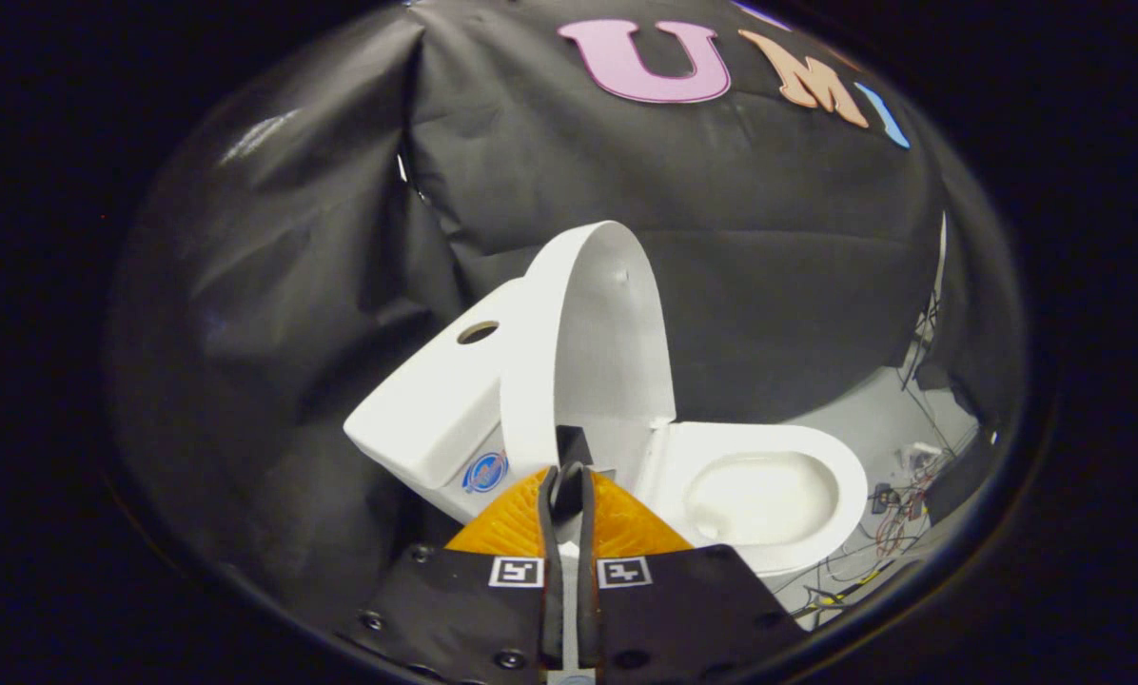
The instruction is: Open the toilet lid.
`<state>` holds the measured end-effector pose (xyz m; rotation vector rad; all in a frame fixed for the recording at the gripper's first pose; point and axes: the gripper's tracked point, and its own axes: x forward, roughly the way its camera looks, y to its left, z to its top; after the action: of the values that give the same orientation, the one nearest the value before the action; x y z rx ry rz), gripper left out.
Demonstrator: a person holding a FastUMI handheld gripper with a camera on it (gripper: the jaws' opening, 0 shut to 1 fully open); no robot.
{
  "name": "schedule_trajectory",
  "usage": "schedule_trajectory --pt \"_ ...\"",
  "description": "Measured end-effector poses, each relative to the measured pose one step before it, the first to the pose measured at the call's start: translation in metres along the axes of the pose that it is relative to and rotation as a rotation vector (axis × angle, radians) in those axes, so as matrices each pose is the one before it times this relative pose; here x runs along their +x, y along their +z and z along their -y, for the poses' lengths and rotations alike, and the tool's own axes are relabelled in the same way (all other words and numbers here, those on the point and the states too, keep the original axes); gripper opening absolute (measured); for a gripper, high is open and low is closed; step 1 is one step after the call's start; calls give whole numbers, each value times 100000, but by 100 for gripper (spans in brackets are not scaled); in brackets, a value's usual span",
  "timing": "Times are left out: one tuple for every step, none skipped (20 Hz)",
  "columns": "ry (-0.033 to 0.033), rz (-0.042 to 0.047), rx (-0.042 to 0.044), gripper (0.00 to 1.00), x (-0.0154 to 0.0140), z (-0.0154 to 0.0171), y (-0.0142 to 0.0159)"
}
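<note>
A small white toilet (pixel 769 495) stands just ahead of my fingers, seen tilted. Its lid (pixel 593 352) is raised upright and leans back against the white tank (pixel 436 409), which has a round hole on top and a blue sticker on its side. The bowl is uncovered to the right of the lid. My gripper (pixel 567 473) sits in front of the lid's lower edge, near the hinge, with its fingers closed together and nothing visible between them. I cannot tell whether the tips touch the lid.
Black cloth walls surround the toilet behind and to the left. To the right, beyond the bowl, a pale floor (pixel 873 419) carries loose wires and small electronics (pixel 897 504).
</note>
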<state>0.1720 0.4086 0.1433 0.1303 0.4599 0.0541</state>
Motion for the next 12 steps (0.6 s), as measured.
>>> schedule_trajectory --pt "1056 -329 291 7 336 -325 -58" --pt "1795 593 -50 6 104 -344 -61" --pt "1848 -716 -866 6 20 -419 -184" --pt "1418 2270 -795 14 108 -227 357" --pt "1694 -412 -712 15 140 -265 -95" --pt "2526 416 102 15 -62 -471 -252" --pt "4071 691 640 21 -140 -475 2" --pt "2569 2602 1245 32 -71 -58 87" --pt "1949 3459 935 45 -721 46 981" --pt "-1474 3474 -839 58 -497 767 799" --pt "-2558 3343 -1195 71 -703 1231 843" --pt "-2936 2391 -875 84 -502 1281 581"
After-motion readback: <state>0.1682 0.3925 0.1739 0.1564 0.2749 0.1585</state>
